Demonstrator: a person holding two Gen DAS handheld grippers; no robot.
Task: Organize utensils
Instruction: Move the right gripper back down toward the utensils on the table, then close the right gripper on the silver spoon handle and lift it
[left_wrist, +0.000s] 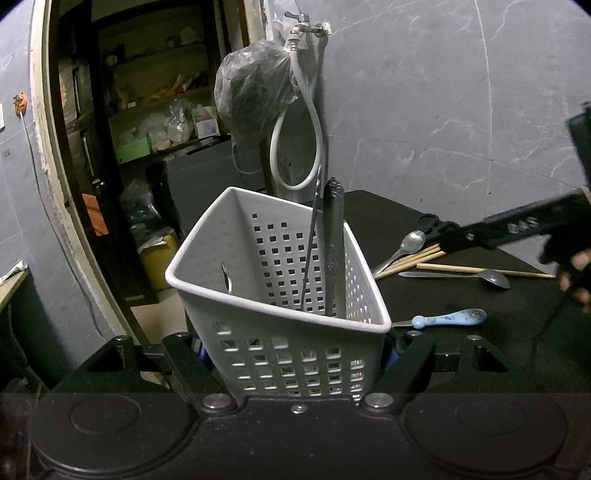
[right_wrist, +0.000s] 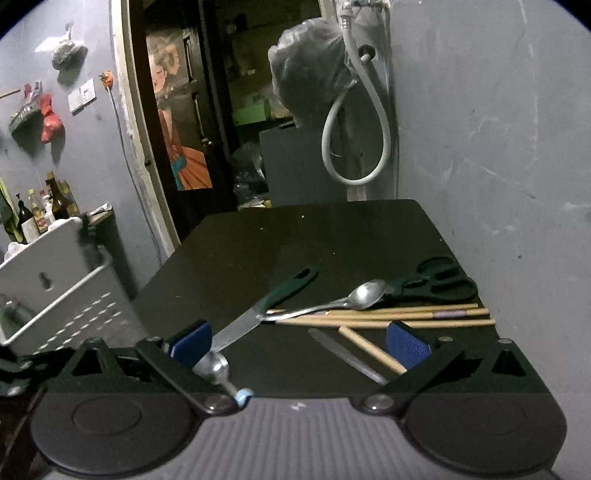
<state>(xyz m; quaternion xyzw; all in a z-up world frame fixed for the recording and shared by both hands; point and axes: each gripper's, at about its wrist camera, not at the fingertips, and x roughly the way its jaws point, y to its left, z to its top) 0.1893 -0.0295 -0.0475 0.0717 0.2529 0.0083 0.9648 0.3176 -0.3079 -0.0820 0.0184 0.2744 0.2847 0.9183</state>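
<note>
On the table: my work, told in lines.
Basket (left_wrist: 280, 332): white and perforated, tilted, gripped between my left jaws (left_wrist: 295, 354); their blue pads press its two side walls.
Inside basket: a dark ornate handle (left_wrist: 334, 247) and a thin metal rod (left_wrist: 312, 240) stand leaning against the far wall.
Left jaws: clamped on the basket.
Right jaws (right_wrist: 299, 343): spread wide, holding nothing, low over the loose utensils; the blue pads (right_wrist: 406, 345) touch nothing that I can make out.
Between right jaws: a butter knife (right_wrist: 347, 356) and one chopstick (right_wrist: 373, 350) lie on the table, running toward the right pad.
By the left pad: a metal spoon with a pale blue handle (right_wrist: 216, 365), its bowl just beside the pad; from the left camera the handle (left_wrist: 448, 318) shows just to the right of the basket.
Knife (right_wrist: 258, 314): green handle, blade pointing toward my left pad.
Spoon (right_wrist: 347, 299): lies across the chopsticks (right_wrist: 388, 317), bowl next to the scissors.
Scissors (right_wrist: 432, 282): black, at the far right of the heap.
Second spoon (left_wrist: 480, 276): seen from the left camera, near the chopsticks.
Table (right_wrist: 295, 240): black, its far half bare.
Behind: grey wall, a tap (left_wrist: 304, 26) with a looped white hose (left_wrist: 314, 122), a hanging plastic bag (left_wrist: 255, 96), an open doorway (left_wrist: 147, 110).
</note>
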